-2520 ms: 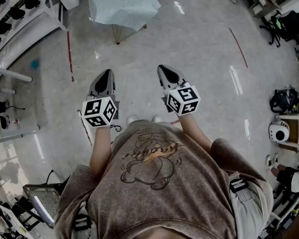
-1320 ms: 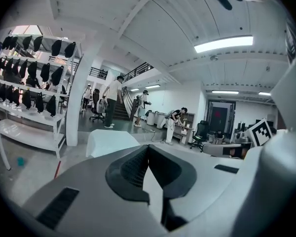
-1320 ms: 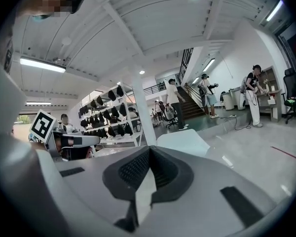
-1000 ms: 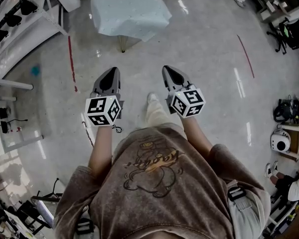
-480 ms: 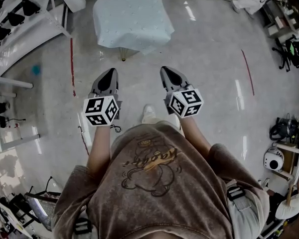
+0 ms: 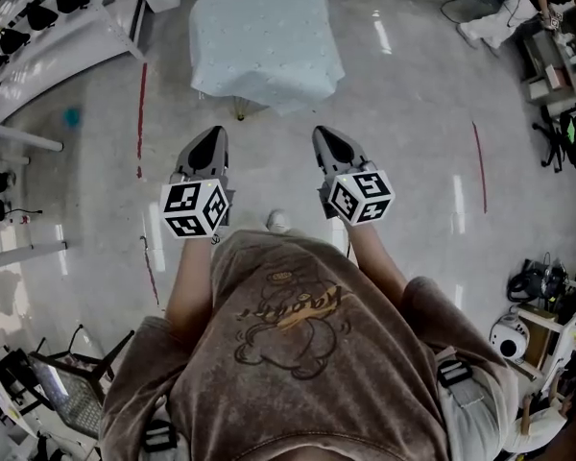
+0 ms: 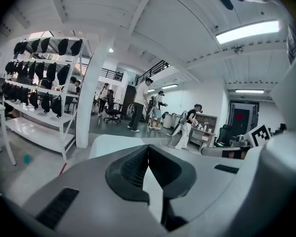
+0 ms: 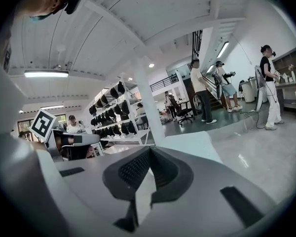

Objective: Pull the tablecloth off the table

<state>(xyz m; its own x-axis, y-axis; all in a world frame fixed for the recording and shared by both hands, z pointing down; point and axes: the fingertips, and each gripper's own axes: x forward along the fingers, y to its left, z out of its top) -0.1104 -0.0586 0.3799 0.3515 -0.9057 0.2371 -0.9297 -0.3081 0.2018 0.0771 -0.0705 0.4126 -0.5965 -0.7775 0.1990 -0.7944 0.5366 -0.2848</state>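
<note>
Straight ahead lies the pale-blue dotted tablecloth (image 6: 264, 41), well apart from both closed, empty grey grippers — left gripper (image 6: 204, 149), right gripper (image 6: 332, 145).

This is a large open-plan lab or workshop hall. It has a polished pale grey floor (image 6: 413, 84) marked with red tape lines (image 6: 481, 166), and white metal shelving (image 7: 34, 132) hung with black bags (image 7: 49, 73). Black swivel office chairs (image 7: 111, 113) and standing people (image 7: 138, 107) fill the space under long ceiling strip lights (image 7: 246, 31).
</note>
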